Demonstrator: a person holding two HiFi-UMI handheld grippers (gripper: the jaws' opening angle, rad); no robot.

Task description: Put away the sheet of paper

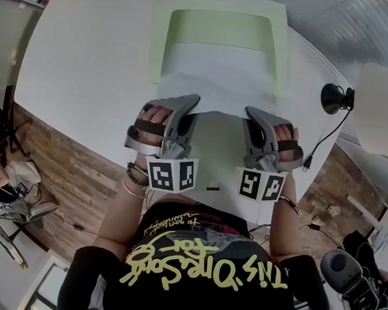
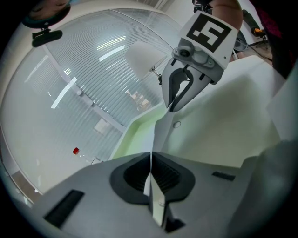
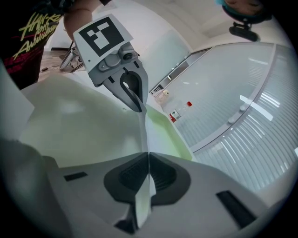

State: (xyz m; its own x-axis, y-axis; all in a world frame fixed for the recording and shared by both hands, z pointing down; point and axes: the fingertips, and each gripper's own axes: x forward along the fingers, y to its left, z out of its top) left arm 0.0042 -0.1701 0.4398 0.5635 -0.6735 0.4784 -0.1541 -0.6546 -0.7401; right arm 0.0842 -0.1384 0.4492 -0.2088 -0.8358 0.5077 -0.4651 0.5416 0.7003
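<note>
Your left hand-held gripper (image 2: 151,174) and right hand-held gripper (image 3: 148,174) each clamp a pale sheet's (image 1: 221,143) near edge, possibly the green folder's (image 1: 218,28) flap, above the surface (image 1: 75,65).

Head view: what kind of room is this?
Probably an office or meeting room: there is a big round white table, a striped glass wall beside it, and a wood-plank floor.

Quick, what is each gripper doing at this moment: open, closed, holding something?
Left gripper: closed on the folder flap, at its edge.
Right gripper: closed on the same flap edge.
</note>
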